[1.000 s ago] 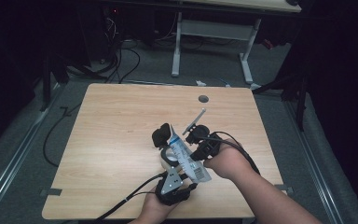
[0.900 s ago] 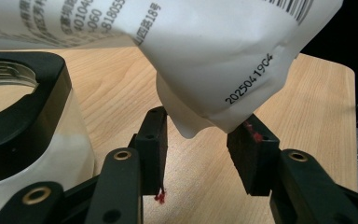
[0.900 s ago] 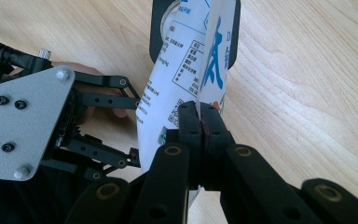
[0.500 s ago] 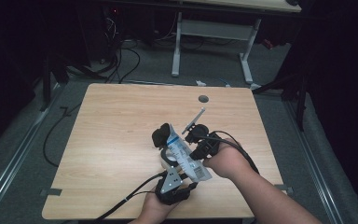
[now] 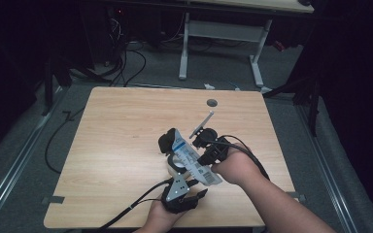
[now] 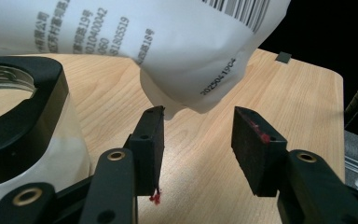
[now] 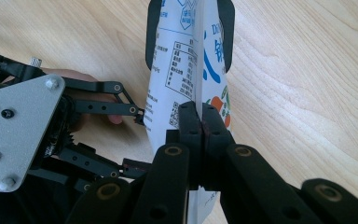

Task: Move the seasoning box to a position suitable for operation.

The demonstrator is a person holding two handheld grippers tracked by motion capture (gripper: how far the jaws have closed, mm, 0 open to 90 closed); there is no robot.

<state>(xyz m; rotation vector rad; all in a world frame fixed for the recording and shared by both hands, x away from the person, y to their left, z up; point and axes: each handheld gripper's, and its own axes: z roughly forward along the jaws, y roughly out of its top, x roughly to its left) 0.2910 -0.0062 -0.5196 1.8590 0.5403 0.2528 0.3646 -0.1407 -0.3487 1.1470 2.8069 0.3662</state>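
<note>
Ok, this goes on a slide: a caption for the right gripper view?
Right gripper pinches a white printed pouch over the wooden table.

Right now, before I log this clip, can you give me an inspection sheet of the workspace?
Surface: wooden table with a round cable hole near the far edge.
Job's things: white printed pouch held tilted over a jar that wears a black collar on its mouth.
Clutter: nothing seen.
Grippers: right claw is shut on the pouch's lower edge. The left claw has just been opening; the pouch corner hangs by its tips, not pinched.
Cables: a black lead trails off the near edge from the left claw; loose cables lie on the floor behind.
Surroundings: dark room, a second desk frame beyond the table.
</note>
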